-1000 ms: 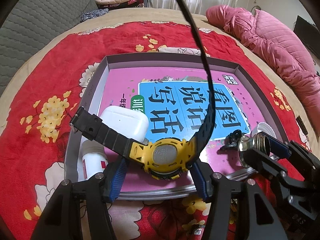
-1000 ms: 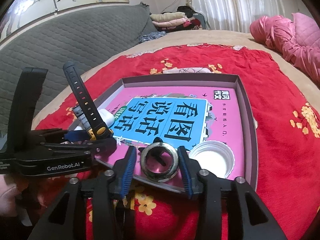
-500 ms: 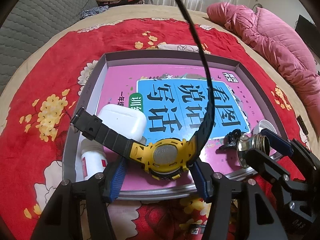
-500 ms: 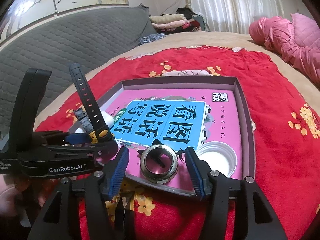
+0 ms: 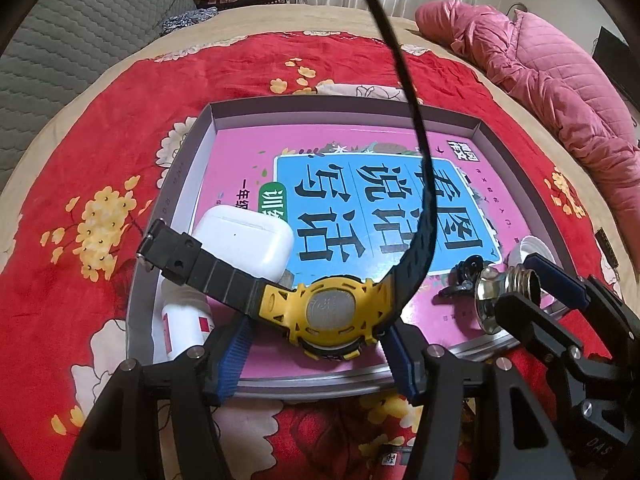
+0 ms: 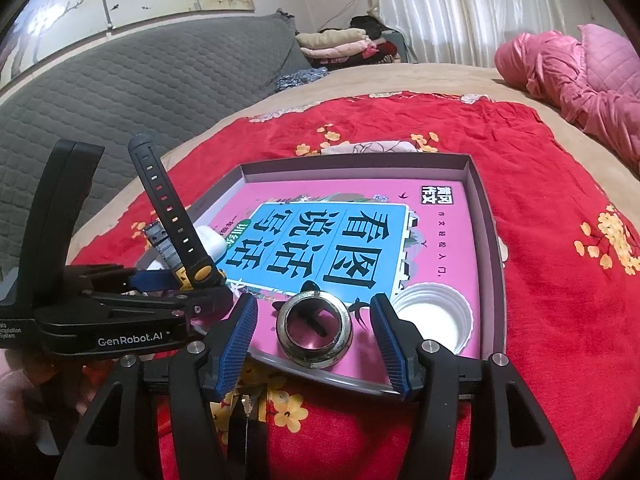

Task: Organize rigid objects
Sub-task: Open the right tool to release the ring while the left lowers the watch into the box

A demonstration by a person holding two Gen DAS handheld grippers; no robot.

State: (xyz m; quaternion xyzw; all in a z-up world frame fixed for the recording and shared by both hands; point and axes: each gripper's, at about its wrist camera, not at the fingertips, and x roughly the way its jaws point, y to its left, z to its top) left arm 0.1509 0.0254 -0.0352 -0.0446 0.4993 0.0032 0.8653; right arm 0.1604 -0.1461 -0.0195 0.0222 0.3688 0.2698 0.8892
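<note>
1. Left wrist view puts the yellow watch [image 5: 330, 314] at the centre: we hold its case between the blue pads of the left gripper [image 5: 320, 354], the metal back facing up.
2. One black strap runs out to the left over the white earbud case [image 5: 250, 240]; the other curves up past the lens.
3. Below the earbud case lies a white bottle [image 5: 184, 328] with a red mark, in the tray's near left corner.
4. Right wrist view shows the metal threaded fitting [image 6: 315, 327] standing on the pink book [image 6: 440, 240], its open bore facing the camera.
5. Our right gripper [image 6: 314, 330] brackets the fitting, and its jaws have just been opening; now a clear gap shows on both sides, so the pads do not press on it.
6. Just right of the fitting sits a white ribbed cap [image 6: 432, 316], open side up, near the tray's right wall.
7. A small black clip [image 5: 464, 278] lies on the book beside the fitting, seen from the left wrist.
8. All of these rest in a shallow grey tray [image 6: 486, 216], with the book covering most of its floor.
9. The tray sits on a red floral cloth [image 6: 540, 160] spread over a bed.
10. A pink quilted jacket [image 5: 552, 76] lies well apart at the far right, with folded clothes [image 6: 336, 42] beyond the bed.
</note>
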